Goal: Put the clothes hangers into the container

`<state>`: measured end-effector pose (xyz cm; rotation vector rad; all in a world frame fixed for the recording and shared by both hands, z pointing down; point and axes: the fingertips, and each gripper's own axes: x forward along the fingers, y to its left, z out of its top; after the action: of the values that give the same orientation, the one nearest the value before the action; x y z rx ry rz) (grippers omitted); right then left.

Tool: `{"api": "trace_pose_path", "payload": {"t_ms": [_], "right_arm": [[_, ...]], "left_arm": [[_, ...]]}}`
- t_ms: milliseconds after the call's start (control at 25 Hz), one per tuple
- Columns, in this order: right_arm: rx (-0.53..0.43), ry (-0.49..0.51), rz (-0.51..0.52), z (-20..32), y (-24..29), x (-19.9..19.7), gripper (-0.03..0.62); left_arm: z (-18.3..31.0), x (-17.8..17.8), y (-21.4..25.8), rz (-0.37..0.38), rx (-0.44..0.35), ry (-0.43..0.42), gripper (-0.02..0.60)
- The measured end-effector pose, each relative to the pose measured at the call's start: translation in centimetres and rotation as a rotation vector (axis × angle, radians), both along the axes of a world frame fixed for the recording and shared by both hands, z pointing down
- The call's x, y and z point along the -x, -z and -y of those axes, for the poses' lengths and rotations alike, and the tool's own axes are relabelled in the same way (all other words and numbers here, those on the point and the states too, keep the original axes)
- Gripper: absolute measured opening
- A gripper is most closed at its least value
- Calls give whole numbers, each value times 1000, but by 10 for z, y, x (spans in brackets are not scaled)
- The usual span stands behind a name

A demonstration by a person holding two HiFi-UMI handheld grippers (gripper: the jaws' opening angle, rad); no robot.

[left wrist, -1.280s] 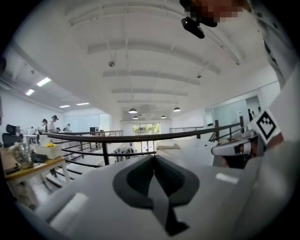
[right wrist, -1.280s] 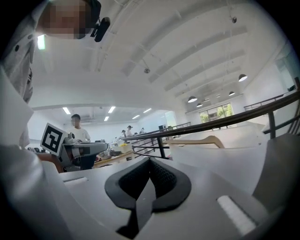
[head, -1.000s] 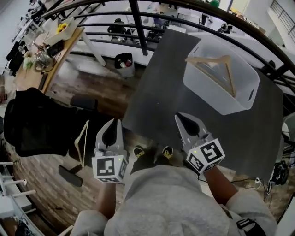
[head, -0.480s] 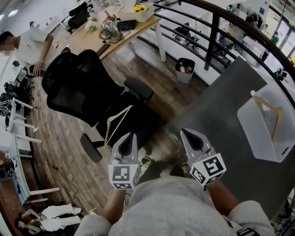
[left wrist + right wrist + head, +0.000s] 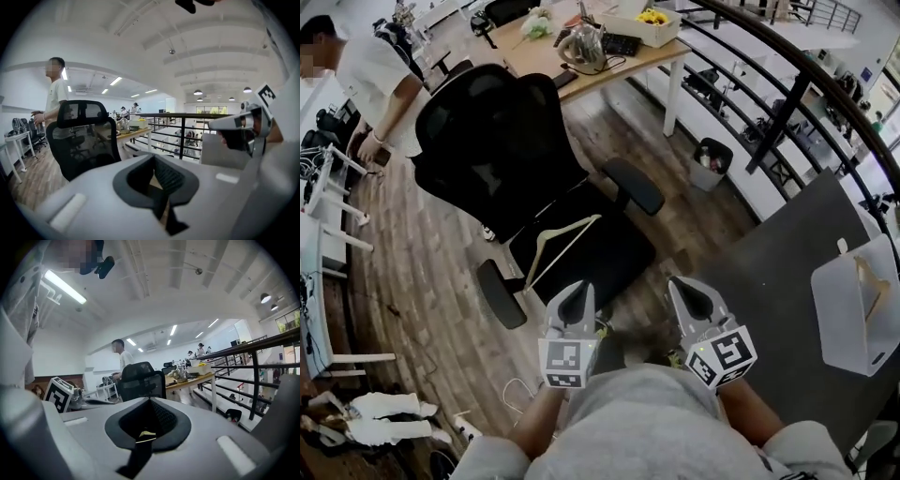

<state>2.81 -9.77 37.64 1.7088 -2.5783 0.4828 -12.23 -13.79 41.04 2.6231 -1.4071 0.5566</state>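
A pale clothes hanger [image 5: 561, 248] lies on the seat of a black office chair [image 5: 497, 141], just ahead of the left gripper [image 5: 574, 295]. A second hanger [image 5: 872, 286] stands inside the white container [image 5: 848, 328] on the dark grey table [image 5: 773, 281] at far right. Left gripper and right gripper [image 5: 686, 291] both have their jaws closed together, holding nothing. A person [image 5: 375, 70] in a white shirt stands beyond the chair.

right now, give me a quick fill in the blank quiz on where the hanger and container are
1. A wooden clothes hanger lies on the seat of the black ____.
2. The white container stands on the dark grey ____.
3. The left hand-held gripper and the right hand-held gripper both hold ____.
Missing words: office chair; table; nothing.
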Motion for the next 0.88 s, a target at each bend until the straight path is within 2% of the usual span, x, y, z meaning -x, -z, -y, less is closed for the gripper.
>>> {"api": "trace_pose_path", "payload": {"t_ms": [200,440,680,880], "right_arm": [[45,61,-53,44,-8,72,-2],[100,113,-93,87,-27,152,-2],[138,163,-143,117,-36,186,-2],[174,217,-150,143,-51,194,-2]], "left_arm": [[45,65,-22,-42,30,64,12],[95,128,-57,-9,52,64,15],[131,167,-100,-53,189,145,63],[163,197,-148,15,277,291,94]]}}
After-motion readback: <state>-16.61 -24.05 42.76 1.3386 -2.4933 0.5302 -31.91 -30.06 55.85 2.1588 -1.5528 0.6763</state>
